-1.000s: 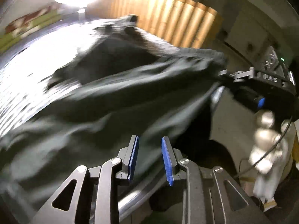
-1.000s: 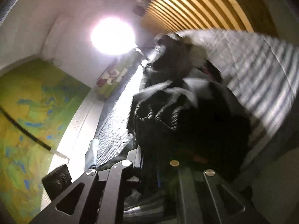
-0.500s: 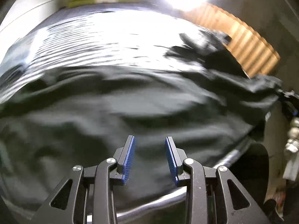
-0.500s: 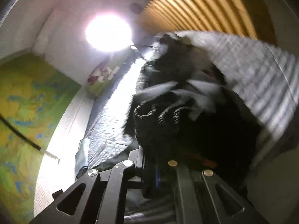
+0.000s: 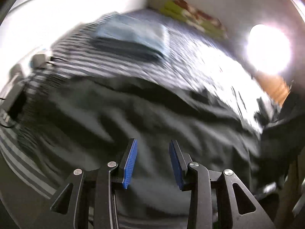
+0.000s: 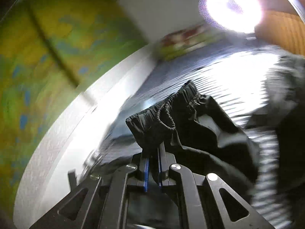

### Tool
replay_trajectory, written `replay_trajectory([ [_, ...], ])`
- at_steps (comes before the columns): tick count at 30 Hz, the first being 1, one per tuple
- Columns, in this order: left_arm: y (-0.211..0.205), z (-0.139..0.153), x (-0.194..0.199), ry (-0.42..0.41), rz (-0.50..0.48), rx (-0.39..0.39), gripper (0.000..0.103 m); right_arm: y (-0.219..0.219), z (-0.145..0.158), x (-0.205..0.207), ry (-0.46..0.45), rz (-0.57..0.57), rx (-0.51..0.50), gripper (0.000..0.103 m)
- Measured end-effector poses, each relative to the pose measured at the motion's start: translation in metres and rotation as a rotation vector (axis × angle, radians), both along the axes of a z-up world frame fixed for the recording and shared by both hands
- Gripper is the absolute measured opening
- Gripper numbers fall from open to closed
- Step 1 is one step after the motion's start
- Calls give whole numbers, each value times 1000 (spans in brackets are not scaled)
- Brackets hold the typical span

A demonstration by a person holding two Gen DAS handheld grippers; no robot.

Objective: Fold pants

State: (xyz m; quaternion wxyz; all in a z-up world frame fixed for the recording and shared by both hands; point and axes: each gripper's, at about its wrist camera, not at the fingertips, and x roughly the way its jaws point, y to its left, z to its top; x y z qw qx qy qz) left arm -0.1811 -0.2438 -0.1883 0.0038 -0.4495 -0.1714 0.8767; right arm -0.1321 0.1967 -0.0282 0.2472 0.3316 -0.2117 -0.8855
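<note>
Dark grey-black pants [image 5: 171,114] lie spread and rumpled across a striped bedcover [image 5: 85,63], blurred by motion. My left gripper [image 5: 152,142] hovers over the cloth with its blue pads [image 5: 131,158] apart and nothing pinched between them. In the right wrist view, my right gripper [image 6: 152,150] is shut on the pants' elastic waistband [image 6: 162,112]. The gathered band stands up above the fingers, and the rest of the cloth hangs off to the right and below. The fingertips are buried in the fabric.
A folded stack of blue and dark clothes [image 5: 133,40] lies further up the bed. A black device with cables [image 5: 13,99] sits at the left edge. A bright lamp [image 5: 266,47] glares at the right. A green-yellow wall map [image 6: 47,47] and a wooden slatted panel [image 6: 282,32] border the bed.
The left view swept sideways across the pants and rolled; its jaws spread a little wider. The right gripper rose and rolled with the waistband still in its grip.
</note>
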Motion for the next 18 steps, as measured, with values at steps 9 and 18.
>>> replay_trajectory([
  [9, -100, -21, -7, 55, 144, 154, 38, -268, -112, -6, -128, 383, 266, 5],
  [18, -144, -21, -13, 85, 180, 221, 38, -314, -162, -12, -228, 427, 314, 5],
])
